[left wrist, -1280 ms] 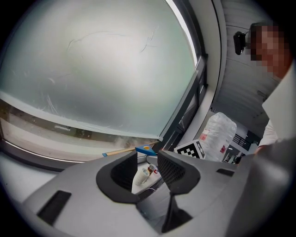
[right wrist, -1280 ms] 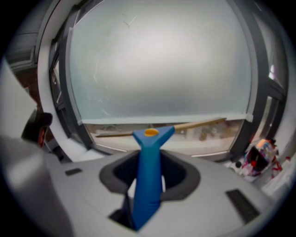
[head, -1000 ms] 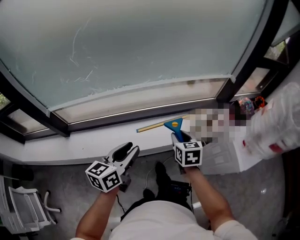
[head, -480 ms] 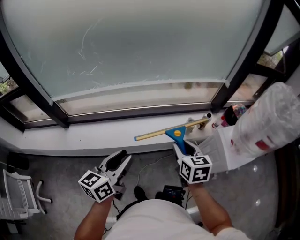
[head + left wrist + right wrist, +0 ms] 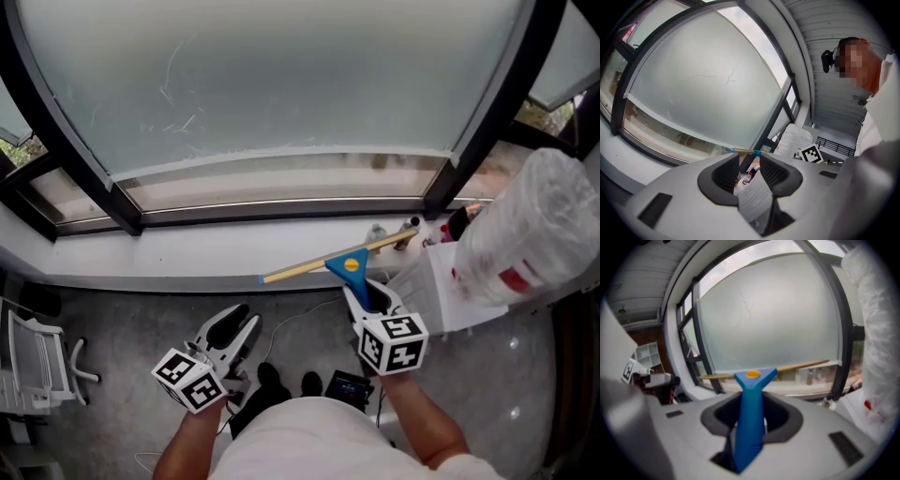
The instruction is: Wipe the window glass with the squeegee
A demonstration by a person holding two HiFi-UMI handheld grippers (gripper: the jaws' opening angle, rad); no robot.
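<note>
Frosted window glass (image 5: 281, 75) fills a black frame (image 5: 469, 122) above a white sill (image 5: 187, 258), which has open room along its left stretch. A plastic-wrapped bundle (image 5: 534, 225) crowds the right end, with small bottles (image 5: 457, 223) beside it. The squeegee (image 5: 349, 265) slants along the sill's front edge, off the glass. Its blue handle is clamped in the right hand-held gripper (image 5: 367, 298). The left hand-held gripper (image 5: 236, 323) hangs over the floor (image 5: 112, 328), its jaws apart and empty. Only the right gripper view shows white shelving (image 5: 644, 352).

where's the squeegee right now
Head view, right of centre: the squeegee is clamped by its blue handle in the right claw, its long blade angled across the white sill, below the window glass.
</note>
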